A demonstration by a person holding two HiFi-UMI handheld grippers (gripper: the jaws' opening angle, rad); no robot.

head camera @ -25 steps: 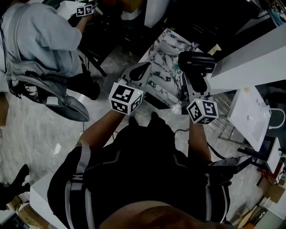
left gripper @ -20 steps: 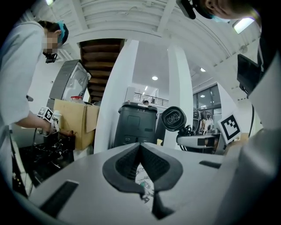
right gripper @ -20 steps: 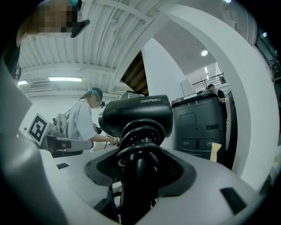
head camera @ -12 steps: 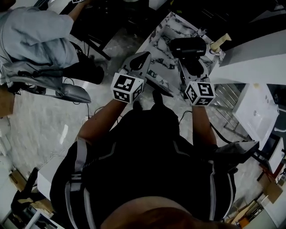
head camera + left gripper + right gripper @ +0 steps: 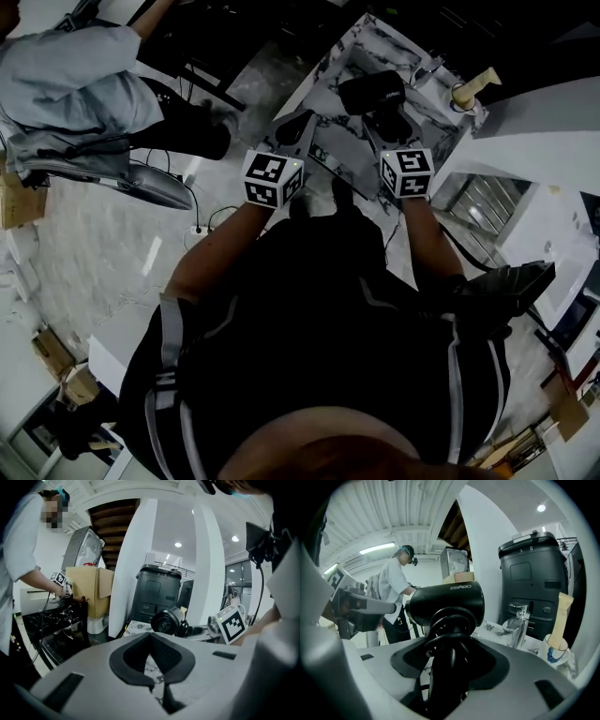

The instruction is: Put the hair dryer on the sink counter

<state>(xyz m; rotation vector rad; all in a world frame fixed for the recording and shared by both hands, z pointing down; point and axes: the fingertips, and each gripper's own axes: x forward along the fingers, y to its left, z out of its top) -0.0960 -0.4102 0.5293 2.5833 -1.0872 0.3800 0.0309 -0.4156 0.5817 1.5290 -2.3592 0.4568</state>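
Observation:
The black hair dryer (image 5: 371, 92) hangs over the marbled sink counter (image 5: 323, 89), barrel pointing left. My right gripper (image 5: 386, 127) is shut on its handle. In the right gripper view the hair dryer's barrel (image 5: 445, 603) stands above the jaws, and the cord-wrapped handle (image 5: 448, 667) runs down between them. My left gripper (image 5: 302, 120) is shut with nothing in it, just left of the dryer over the counter's near edge. From the left gripper view (image 5: 151, 637) the hair dryer's nozzle (image 5: 166, 621) shows ahead to the right.
A chrome faucet (image 5: 518, 619) and a cup (image 5: 553, 655) holding a tube stand at the counter's right end. A person in a light shirt (image 5: 70, 84) works at the upper left. A large dark machine (image 5: 157, 595) and a white pillar (image 5: 131, 569) stand beyond the counter.
Both grippers have moved forward and up in the head view. The hair dryer now hangs further in over the marbled counter, closer to the faucet end. The grip on it is unchanged.

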